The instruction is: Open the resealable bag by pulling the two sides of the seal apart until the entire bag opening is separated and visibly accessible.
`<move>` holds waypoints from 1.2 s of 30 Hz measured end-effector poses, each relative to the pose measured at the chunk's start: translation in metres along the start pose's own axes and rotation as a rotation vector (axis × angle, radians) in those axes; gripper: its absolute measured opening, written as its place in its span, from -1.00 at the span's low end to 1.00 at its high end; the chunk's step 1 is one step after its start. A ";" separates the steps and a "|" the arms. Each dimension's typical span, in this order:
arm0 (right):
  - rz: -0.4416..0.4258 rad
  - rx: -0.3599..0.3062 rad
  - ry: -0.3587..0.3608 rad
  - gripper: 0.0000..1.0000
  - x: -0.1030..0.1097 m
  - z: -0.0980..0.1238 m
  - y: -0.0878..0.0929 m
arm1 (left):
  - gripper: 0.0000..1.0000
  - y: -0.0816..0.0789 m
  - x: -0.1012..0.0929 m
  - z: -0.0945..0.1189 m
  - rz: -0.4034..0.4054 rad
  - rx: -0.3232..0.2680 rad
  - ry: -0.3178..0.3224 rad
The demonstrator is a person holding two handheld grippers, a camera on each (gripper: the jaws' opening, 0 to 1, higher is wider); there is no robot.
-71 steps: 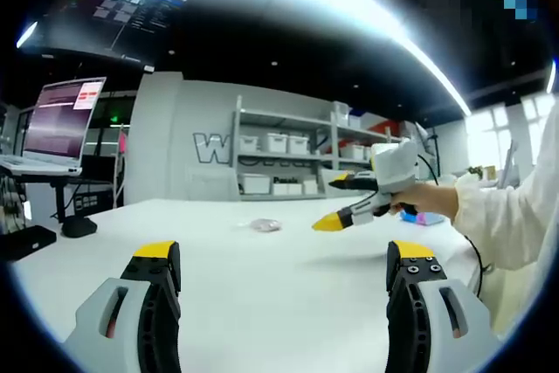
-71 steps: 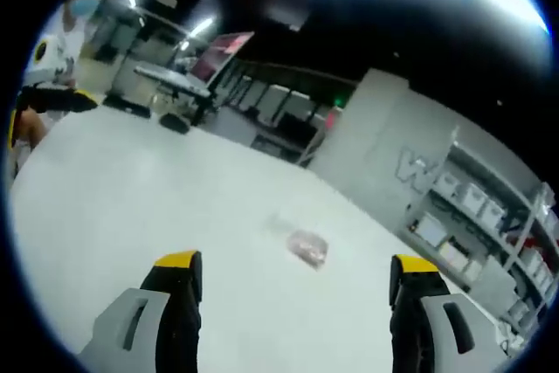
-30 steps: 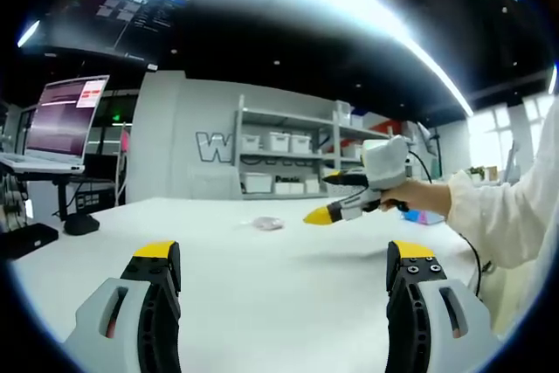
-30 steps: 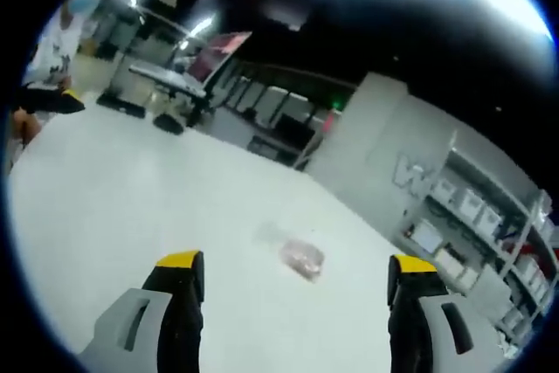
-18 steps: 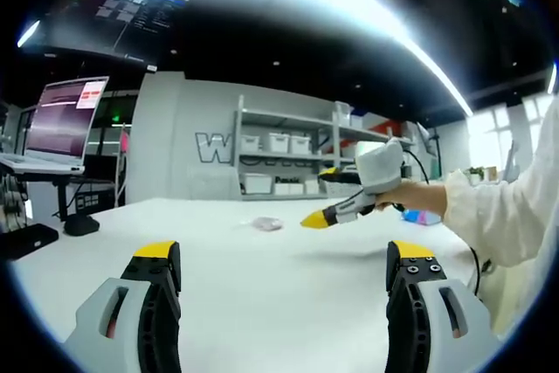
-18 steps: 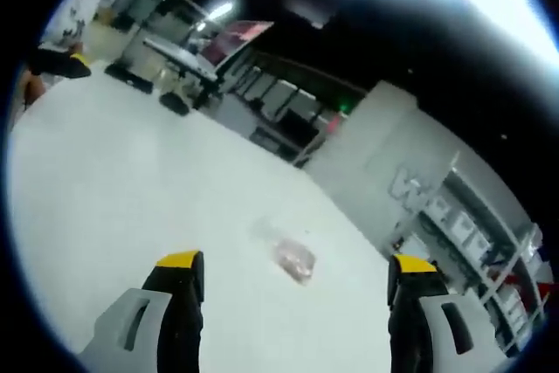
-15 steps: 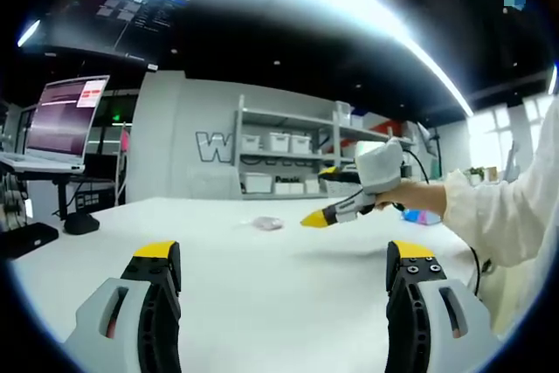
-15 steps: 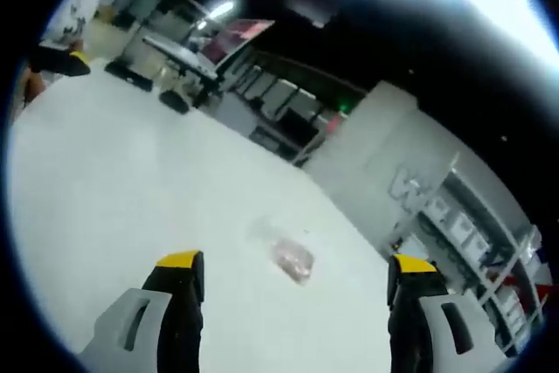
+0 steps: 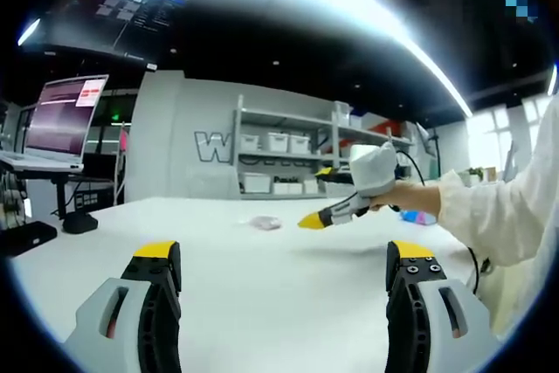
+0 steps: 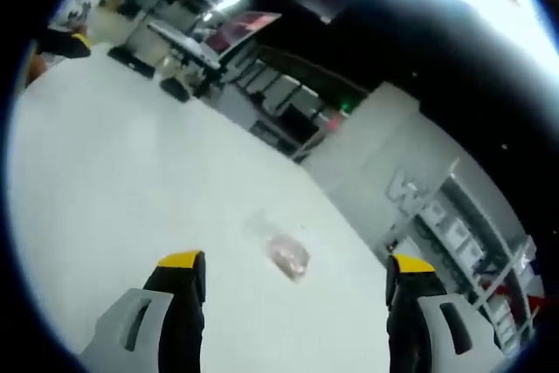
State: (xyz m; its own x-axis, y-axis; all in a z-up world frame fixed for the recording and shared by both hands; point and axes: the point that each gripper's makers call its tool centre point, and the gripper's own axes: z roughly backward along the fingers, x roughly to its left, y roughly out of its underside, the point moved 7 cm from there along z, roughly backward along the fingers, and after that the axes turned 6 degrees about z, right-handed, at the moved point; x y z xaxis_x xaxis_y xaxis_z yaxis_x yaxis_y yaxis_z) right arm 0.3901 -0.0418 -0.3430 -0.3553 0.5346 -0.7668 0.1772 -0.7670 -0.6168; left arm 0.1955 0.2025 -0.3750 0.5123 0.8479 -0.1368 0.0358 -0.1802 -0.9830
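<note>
A small clear resealable bag (image 9: 265,224) with pinkish contents lies flat on the white table (image 9: 262,277), far ahead in the left gripper view. The same bag (image 10: 285,252) lies ahead of the yellow-tipped jaws in the right gripper view. My left gripper (image 9: 284,259) is open, low over the table, with nothing between its jaws. My right gripper (image 10: 295,270) is open too and holds nothing. In the left gripper view the right gripper (image 9: 336,205) hangs above the table just right of the bag, held by a hand in a white sleeve.
A laptop on a stand (image 9: 57,124) and a dark object (image 9: 79,224) sit at the table's left. Shelves with white bins (image 9: 288,163) line the far wall. The other gripper's yellow tip (image 10: 65,41) shows at the top left in the right gripper view.
In the left gripper view the right gripper has drifted left and slightly down toward the bag. The right gripper view has tilted; the bag sits a little nearer its centre. The bag has not moved.
</note>
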 end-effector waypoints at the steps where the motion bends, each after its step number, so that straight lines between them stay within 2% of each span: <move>1: -0.004 0.000 -0.001 0.72 0.001 0.000 0.000 | 0.93 0.001 0.000 0.000 0.001 0.002 0.001; 10: -0.003 0.022 0.006 0.71 0.001 -0.006 0.003 | 0.93 0.001 0.000 0.000 0.006 0.002 0.003; 21: -0.144 0.005 0.004 0.69 0.002 -0.013 0.006 | 0.93 0.000 0.001 0.000 0.005 -0.001 0.004; 36: -0.223 -0.015 0.013 0.68 0.007 -0.022 0.002 | 0.93 0.000 0.000 0.001 0.006 -0.004 0.004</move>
State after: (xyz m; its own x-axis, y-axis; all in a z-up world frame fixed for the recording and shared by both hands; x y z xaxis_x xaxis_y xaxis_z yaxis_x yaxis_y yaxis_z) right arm 0.4082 -0.0318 -0.3539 -0.3753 0.6952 -0.6130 0.1090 -0.6237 -0.7741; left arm 0.1948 0.2033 -0.3755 0.5164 0.8445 -0.1420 0.0362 -0.1872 -0.9816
